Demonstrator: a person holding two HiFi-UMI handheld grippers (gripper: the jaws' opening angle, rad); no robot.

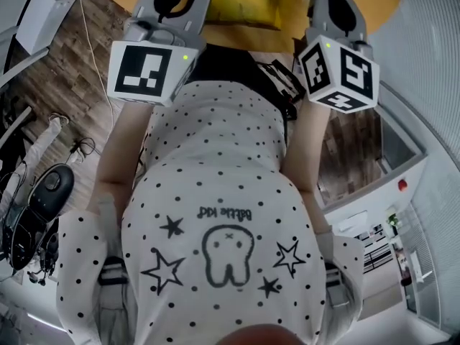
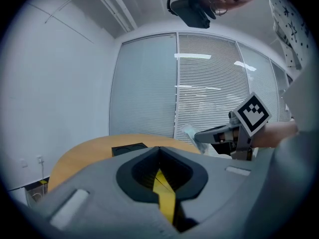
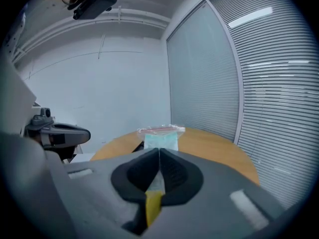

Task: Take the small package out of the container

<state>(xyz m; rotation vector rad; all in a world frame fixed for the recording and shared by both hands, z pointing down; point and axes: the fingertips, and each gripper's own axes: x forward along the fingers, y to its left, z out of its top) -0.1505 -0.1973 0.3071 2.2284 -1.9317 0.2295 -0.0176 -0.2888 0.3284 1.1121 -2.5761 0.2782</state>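
Right gripper [image 3: 159, 152] has its jaws pinched tight on the lower edge of the small package [image 3: 160, 136] — a clear bag with pale teal contents, standing up past the tips, over the round wooden table [image 3: 214, 146]. Left gripper [image 2: 159, 151] is clamped on an edge of the yellow container [image 2: 163, 185] — package held clear of it, off to the side

Office meeting room, glass partition walls [image 2: 143, 83] with horizontal blinds [image 2: 209, 88], round wooden table [image 3: 214, 148], plain white walls [image 3: 99, 93], wood-plank floor [image 1: 57, 77]
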